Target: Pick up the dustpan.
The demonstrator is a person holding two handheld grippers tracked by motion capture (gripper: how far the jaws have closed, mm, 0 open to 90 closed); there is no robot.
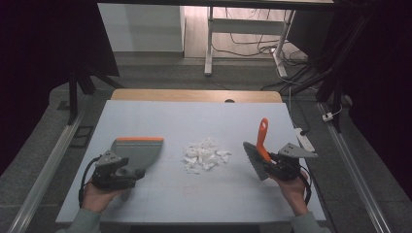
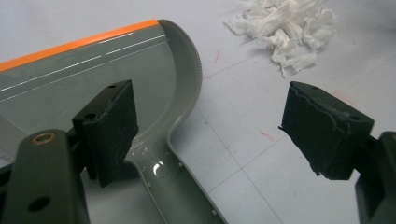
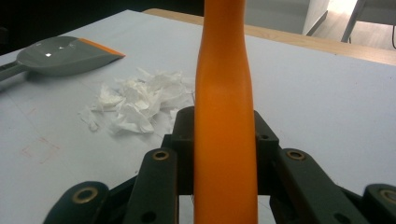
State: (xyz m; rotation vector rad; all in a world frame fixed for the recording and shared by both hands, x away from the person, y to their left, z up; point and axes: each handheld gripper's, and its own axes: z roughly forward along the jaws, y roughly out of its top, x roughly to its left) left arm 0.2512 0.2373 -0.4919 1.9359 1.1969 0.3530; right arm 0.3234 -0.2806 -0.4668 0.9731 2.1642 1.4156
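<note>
Right gripper (image 1: 276, 164) pinching the orange brush handle (image 3: 225, 116), left gripper (image 2: 219, 135) spread over the dustpan (image 1: 136, 151) handle, not gripping, paper scraps (image 1: 204, 155) between the 2 tools, so next: clamp that dustpan, then sweep.

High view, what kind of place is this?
Probably a lab or recording workspace: a white-topped table ringed by dark frames, loose cables on the floor, and a staged pile of paper scraps.
</note>
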